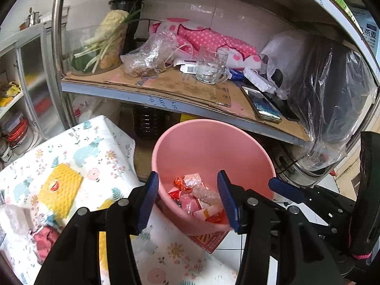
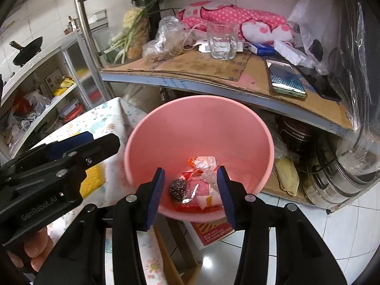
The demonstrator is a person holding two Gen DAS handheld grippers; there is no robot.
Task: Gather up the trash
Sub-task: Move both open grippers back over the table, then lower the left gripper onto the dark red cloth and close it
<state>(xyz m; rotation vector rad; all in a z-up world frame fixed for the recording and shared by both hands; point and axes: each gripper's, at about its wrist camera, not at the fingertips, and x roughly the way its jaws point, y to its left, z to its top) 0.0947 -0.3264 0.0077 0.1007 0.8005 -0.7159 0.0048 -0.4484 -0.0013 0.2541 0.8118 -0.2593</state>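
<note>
Landmark: pink bin (image 2: 199, 128), standing on the floor below the cardboard-lined shelf (image 2: 213, 71).

Left gripper (image 1: 187, 198): I hold it above the bin's near rim, pointing down into it. Jaws stand apart, nothing between the blue pads; only the bin's contents show through the gap.

Right gripper (image 2: 191, 193): also over the near rim, angled down. Jaws parted, no object held or touched. In this view the left gripper sits just left of the bin, and my fingers (image 2: 35, 249) wrap its handle.

Trash (image 2: 201, 187): lies at the bottom of the bin, a loose heap of red and white wrappers, crumpled clear plastic (image 1: 206, 194) and a dark metal scouring ball (image 2: 177, 188) on the left side of the heap.

Left of the bin: table with a floral cloth (image 1: 95, 147); on it a yellow packet (image 1: 60, 185), and further from the bin a white crumpled wad (image 1: 11, 220) and a reddish scrap (image 1: 45, 239).

Behind and above the bin, on the shelf: glass mug (image 2: 222, 41), phone (image 2: 285, 76), clear bag (image 1: 149, 54).
</note>
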